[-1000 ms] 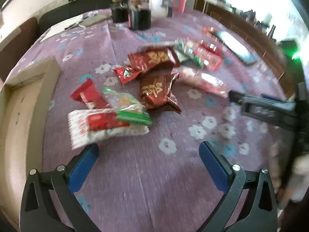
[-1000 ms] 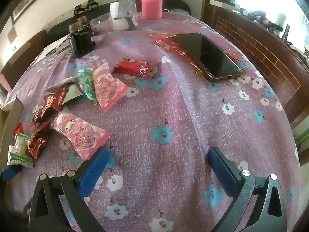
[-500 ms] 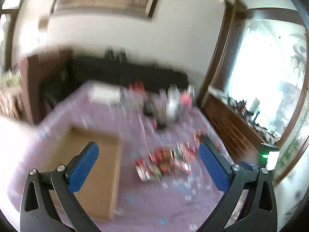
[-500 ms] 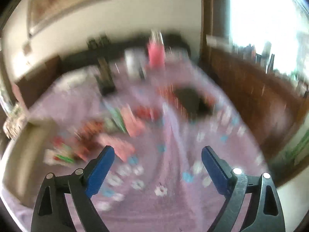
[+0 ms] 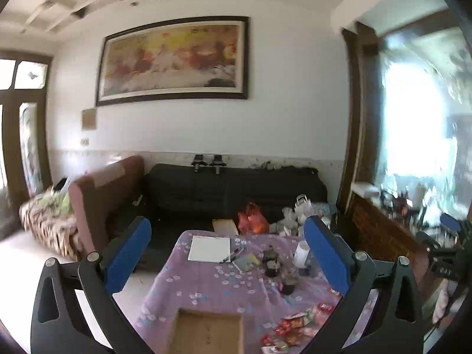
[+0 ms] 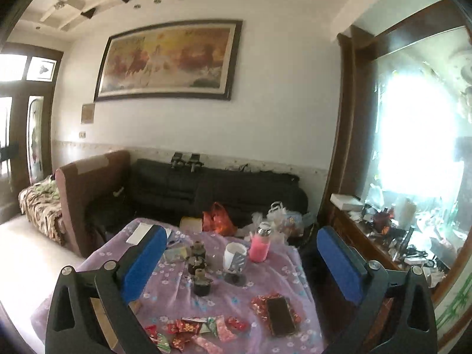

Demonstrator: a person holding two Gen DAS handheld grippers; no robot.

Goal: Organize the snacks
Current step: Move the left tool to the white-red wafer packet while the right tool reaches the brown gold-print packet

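Several snack packets (image 5: 298,329), red, brown, pink and green, lie in a loose cluster on the purple flowered tablecloth (image 5: 218,283); they also show in the right wrist view (image 6: 197,332). A shallow cardboard box (image 5: 206,333) sits on the table left of them. My left gripper (image 5: 227,253) is open and empty, held high and far back from the table. My right gripper (image 6: 239,262) is open and empty, also raised well above the snacks.
On the table's far part stand dark jars (image 6: 200,268), a white cup (image 6: 234,258), a pink bottle (image 6: 260,246), a notepad (image 5: 209,249) and pens. A phone (image 6: 280,315) lies on red wrapping at the right. A black sofa (image 5: 236,188) and wooden sideboard (image 6: 368,242) lie beyond.
Both grippers have lifted up and pulled back from close over the tablecloth. The views now take in the whole room, with the snacks small at the bottom. Both stay open.
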